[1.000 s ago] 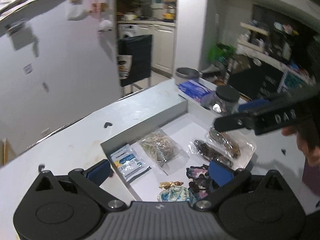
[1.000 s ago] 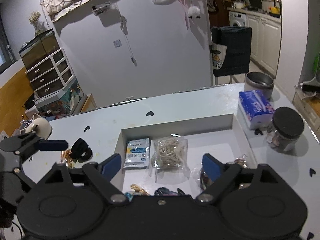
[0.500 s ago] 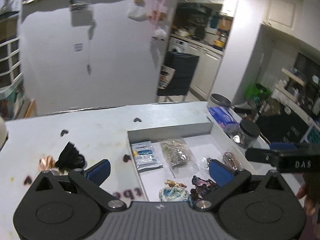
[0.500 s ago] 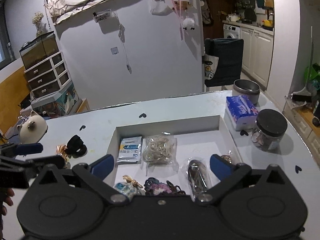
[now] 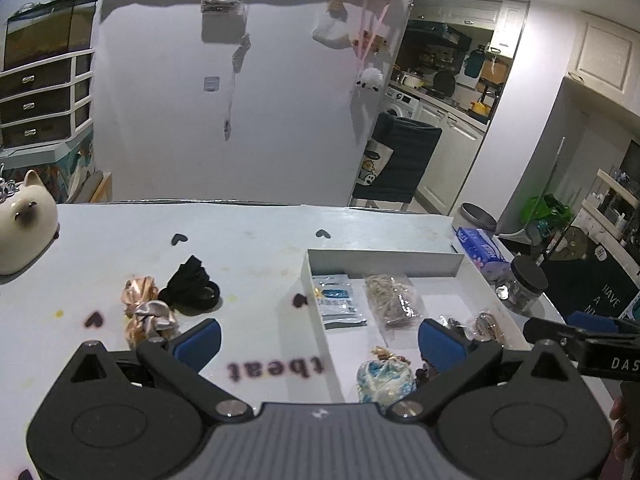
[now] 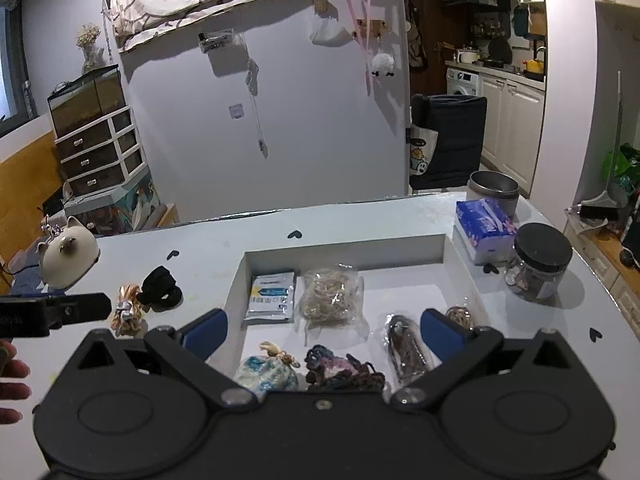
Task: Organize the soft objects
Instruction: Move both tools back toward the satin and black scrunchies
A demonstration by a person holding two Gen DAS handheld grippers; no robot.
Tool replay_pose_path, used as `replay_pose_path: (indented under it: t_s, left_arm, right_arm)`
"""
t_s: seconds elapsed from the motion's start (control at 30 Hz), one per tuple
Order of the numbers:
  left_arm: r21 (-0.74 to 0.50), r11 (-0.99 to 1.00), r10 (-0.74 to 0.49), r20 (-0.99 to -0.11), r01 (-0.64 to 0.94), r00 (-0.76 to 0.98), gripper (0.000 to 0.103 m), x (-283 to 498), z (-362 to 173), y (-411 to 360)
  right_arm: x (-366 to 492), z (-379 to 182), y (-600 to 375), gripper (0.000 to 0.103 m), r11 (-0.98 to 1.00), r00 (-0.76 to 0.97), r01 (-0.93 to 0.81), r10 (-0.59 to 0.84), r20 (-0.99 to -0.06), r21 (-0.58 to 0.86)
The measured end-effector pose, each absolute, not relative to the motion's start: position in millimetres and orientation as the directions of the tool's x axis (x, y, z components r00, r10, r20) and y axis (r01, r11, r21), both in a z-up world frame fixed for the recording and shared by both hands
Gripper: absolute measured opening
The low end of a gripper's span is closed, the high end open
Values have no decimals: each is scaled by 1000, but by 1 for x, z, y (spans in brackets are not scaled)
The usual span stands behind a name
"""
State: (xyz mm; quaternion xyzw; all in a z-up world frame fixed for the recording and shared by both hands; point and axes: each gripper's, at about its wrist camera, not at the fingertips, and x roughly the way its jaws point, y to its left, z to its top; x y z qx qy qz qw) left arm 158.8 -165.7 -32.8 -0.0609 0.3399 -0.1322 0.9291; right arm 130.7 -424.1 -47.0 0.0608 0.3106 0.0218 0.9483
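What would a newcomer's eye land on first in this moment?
Probably the shallow white tray in the middle of the table, holding small bags and scrunchies such as the blue-and-white scrunchie at its near edge. Next, the black scrunchie and satin scrunchies lying outside, left of the tray, near the cat-shaped ceramic pot.

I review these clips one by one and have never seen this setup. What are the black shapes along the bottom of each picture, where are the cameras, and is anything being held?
A person holds a two-finger tool in each hand, with a fisheye camera on each looking along its blue-padded fingers. The left tool and right tool both stand open and empty; each also shows at the edge of the other's view. On the white table, a shallow tray holds a sachet, a bag of rubber bands, packaged hair ties and scrunchies. Left of the tray lie a black scrunchie and satin scrunchies, still unsorted.
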Motion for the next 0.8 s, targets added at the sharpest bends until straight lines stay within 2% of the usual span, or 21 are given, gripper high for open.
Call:
replay_pose_path:
  t_s: [0.33,0.8]
  left_arm:
    - [-199,960,-280,-616,199,736,103,158,-32,-136]
    - [-177,968,-251,-617,179,746,103,165,-34,-83]
  right_arm:
    - [124,-47,-405,103,988,814,80,10,-581,129]
    - [139,-53,-347,103,990,808,95,-15,-590,105]
